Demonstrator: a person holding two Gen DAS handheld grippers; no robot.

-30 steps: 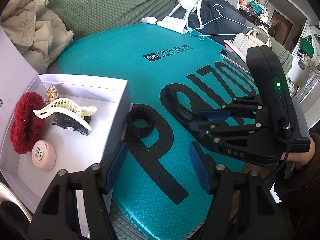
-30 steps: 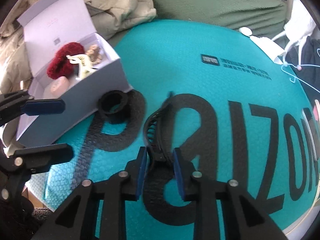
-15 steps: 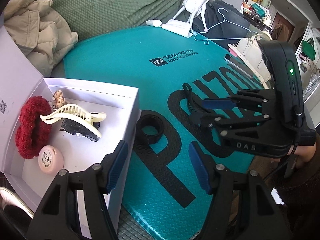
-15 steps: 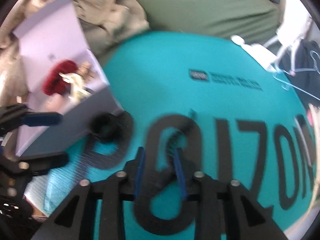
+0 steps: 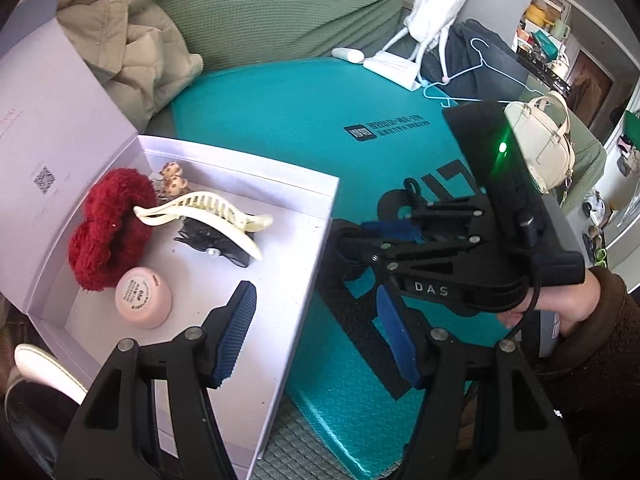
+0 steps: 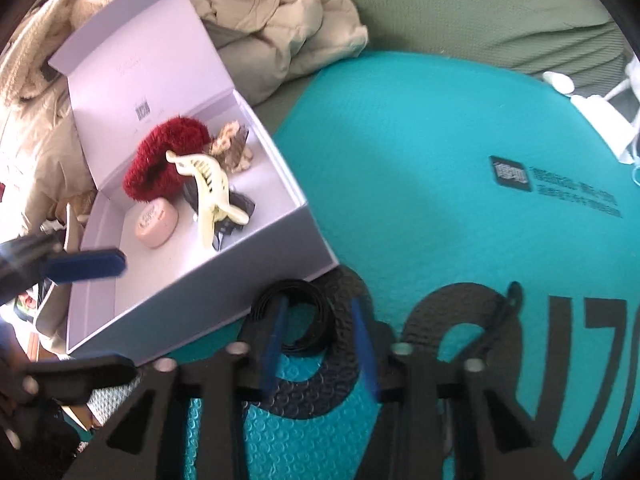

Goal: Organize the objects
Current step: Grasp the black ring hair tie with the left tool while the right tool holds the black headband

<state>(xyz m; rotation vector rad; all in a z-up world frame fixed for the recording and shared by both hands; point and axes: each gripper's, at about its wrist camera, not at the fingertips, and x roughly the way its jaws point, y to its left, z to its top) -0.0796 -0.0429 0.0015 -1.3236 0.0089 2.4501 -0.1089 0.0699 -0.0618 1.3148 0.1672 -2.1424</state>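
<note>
right wrist view: right gripper (image 6: pixel 320 344) spread, its blue pads straddling the black elastic hair band (image 6: pixel 298 314) lying on the teal foam mat (image 6: pixel 420 160), just beside the open white cardboard box (image 6: pixel 256 272). left gripper (image 5: pixel 316 336) spread, holding nothing, above the box rim.

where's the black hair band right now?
In the right wrist view the black hair band lies on the teal mat, just outside the white box near corner, with the open right tool straddling it.
</note>
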